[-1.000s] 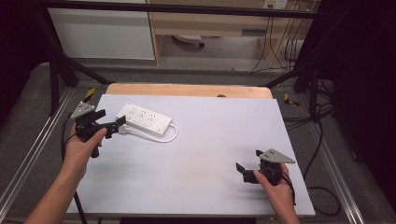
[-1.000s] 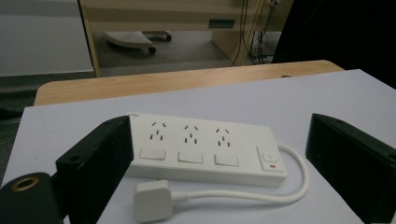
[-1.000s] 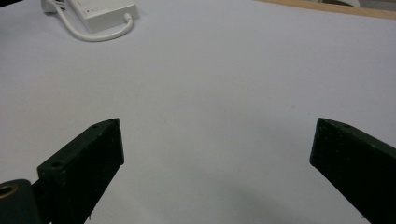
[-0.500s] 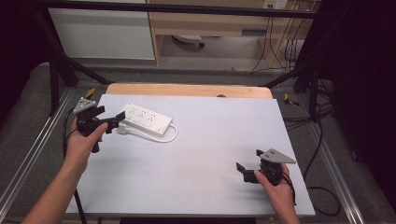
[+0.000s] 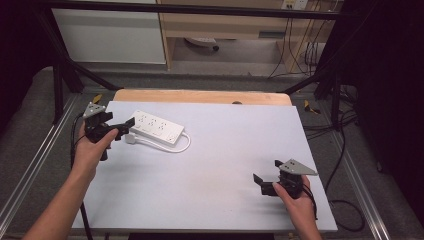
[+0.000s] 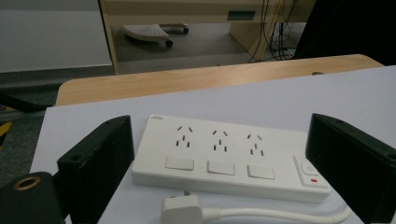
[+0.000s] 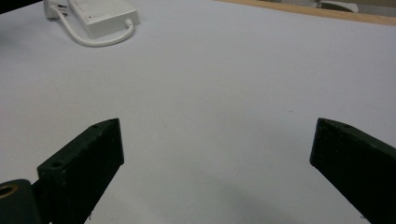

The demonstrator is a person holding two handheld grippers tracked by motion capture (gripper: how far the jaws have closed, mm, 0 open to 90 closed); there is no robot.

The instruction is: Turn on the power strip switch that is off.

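At the desk's [image 5: 210, 200] far left, your left gripper [image 5: 126, 129], jaws spread wide, frames the white three-socket plastic power strip [image 5: 156, 127]; closing low could snag its loose white plug [image 6: 180, 208] instead.

Left hand-held gripper [image 5: 121, 131] sits just beside the white power strip [image 5: 156, 126] — right hand-held gripper [image 5: 264, 183] well apart.

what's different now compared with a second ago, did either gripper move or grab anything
The left gripper has drifted slightly away from the person, along the table's left edge, staying open and pointed at the power strip without gripping it. The power strip, its plug and looped cord lie as before. The right gripper remains open and empty near the front right of the table.
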